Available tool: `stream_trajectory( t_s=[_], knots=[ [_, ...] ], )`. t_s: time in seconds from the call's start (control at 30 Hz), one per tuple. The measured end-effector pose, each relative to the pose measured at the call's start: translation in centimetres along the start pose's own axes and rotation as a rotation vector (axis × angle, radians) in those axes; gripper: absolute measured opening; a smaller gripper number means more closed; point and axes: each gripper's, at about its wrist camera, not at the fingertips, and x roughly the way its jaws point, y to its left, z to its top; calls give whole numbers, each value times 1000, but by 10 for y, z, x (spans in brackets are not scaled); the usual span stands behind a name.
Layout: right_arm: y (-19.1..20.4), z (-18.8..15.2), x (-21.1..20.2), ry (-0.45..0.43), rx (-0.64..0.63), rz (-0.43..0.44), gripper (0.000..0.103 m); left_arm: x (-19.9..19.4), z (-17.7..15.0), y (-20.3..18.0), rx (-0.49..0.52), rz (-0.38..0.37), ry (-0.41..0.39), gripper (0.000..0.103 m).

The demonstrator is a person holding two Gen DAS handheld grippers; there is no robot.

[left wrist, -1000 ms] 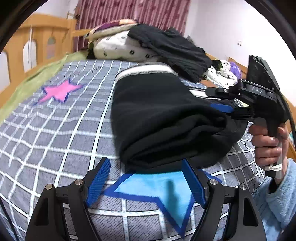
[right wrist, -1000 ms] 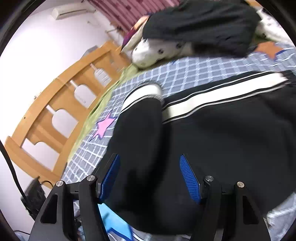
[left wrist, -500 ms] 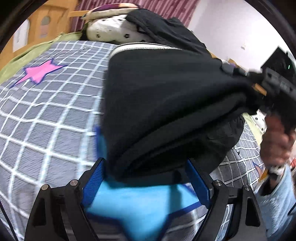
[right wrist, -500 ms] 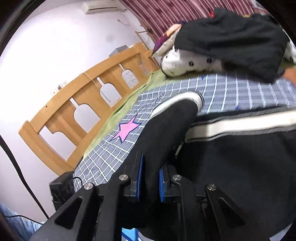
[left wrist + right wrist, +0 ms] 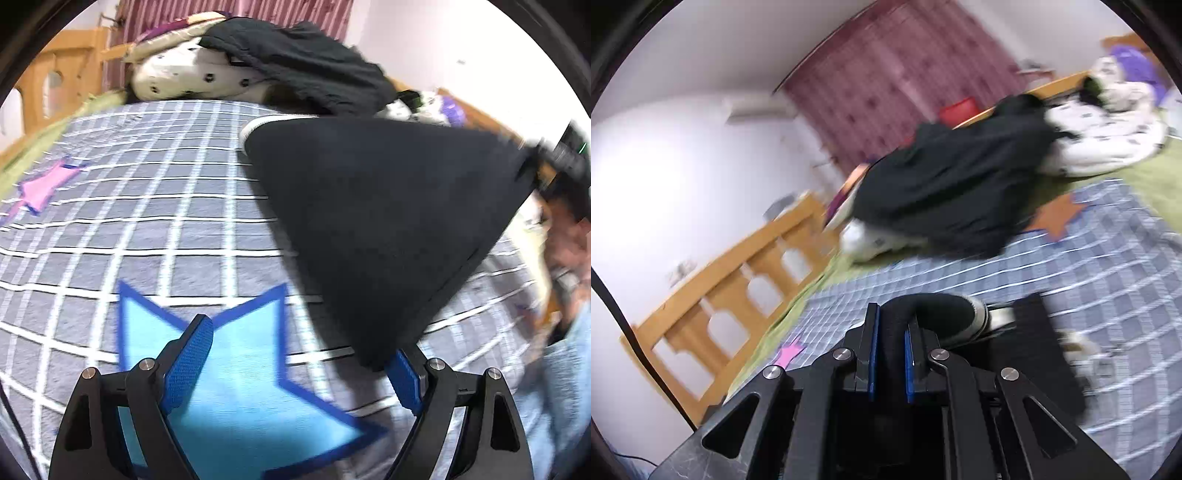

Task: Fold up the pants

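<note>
Maroon curtains (image 5: 886, 85) hang behind a wooden bed frame (image 5: 713, 295), and the bed's grey checked bedspread (image 5: 147, 221) carries a light blue star (image 5: 236, 376) and a pink star (image 5: 40, 188); no lettering or brand can be read anywhere. At the head of the bed a black garment (image 5: 306, 59) is draped over a white spotted pillow (image 5: 184, 74). The black pants (image 5: 384, 221), with a white-striped cuff (image 5: 255, 129), are lifted off the bedspread into a taut triangle. Its upper right corner is pinched by the right gripper (image 5: 890, 354), whose blue pads (image 5: 873, 354) have just been closing and now press a fold of the black cloth between them; it points only slightly downward, held by a hand (image 5: 565, 251) that is blurred. The left gripper (image 5: 295, 369) tilts down toward the blue star, its jaws spread wide after opening a little, with the pants' lower corner hanging just at its right pad (image 5: 404, 380); whether cloth and pad touch I cannot tell.
</note>
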Motion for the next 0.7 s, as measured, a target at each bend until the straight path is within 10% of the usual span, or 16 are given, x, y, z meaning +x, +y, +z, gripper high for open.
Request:
stream_trajectory(
  t_s=[0.23, 0.53, 0.7],
  knots=[
    [-62, -41, 37, 213, -2, -347, 13, -3, -1, -8, 16, -71, 38, 86],
    [-26, -24, -7, 92, -71, -391, 28, -38, 9, -5, 28, -94, -14, 85],
    [1, -33, 14, 162, -181, -385, 27, -11, 51, -28, 94, 40, -18, 84]
  ],
)
